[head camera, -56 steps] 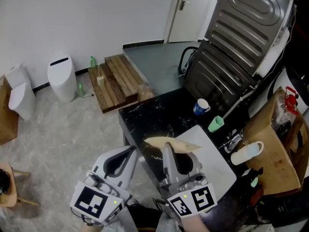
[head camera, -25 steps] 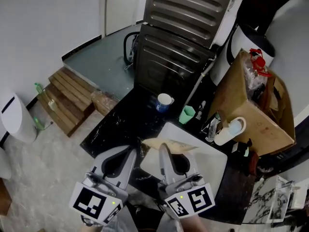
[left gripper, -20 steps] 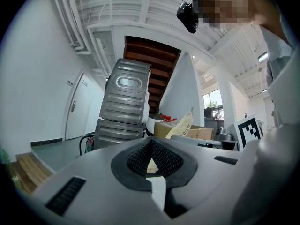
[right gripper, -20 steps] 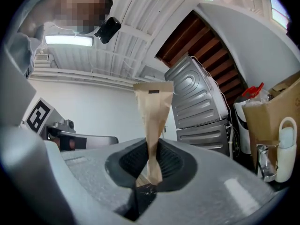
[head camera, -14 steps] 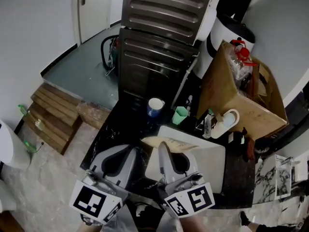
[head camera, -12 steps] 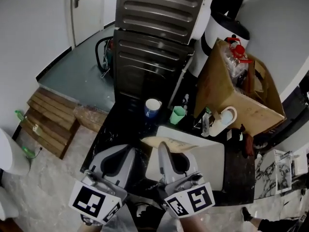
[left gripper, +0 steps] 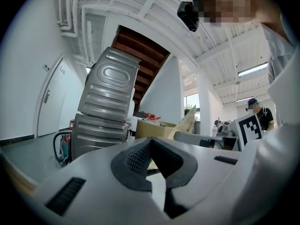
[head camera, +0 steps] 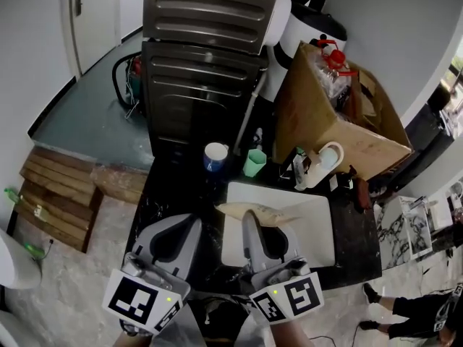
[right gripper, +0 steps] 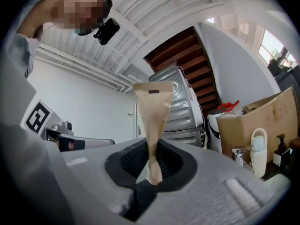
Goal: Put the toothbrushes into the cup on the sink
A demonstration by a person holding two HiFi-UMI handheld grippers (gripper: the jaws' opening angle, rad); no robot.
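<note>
My right gripper [head camera: 250, 220] is shut on a tan paper packet [head camera: 255, 211], which sticks out flat over the white sink [head camera: 311, 233]. In the right gripper view the packet [right gripper: 153, 111] rises upright from the closed pads [right gripper: 140, 165]. To its left my left gripper [head camera: 192, 227] is shut with nothing in it; its jaws meet in the left gripper view [left gripper: 151, 159]. A blue cup [head camera: 215, 155] and a green cup [head camera: 254, 162] stand on the black counter [head camera: 170, 190] behind the sink. I see no bare toothbrush.
A steel-grey ribbed appliance [head camera: 199, 63] stands behind the counter. A cardboard box [head camera: 329, 118] and a white jug [head camera: 323, 162] crowd the sink's back right, with dark bottles [head camera: 358, 190] beside them. Wooden slats [head camera: 51, 194] lie on the floor at left.
The head view has swung right: the sink and cups now lie straight ahead of both grippers, and the wooden slats have slid to the left edge. Both grippers stay shut, the packet still held.
</note>
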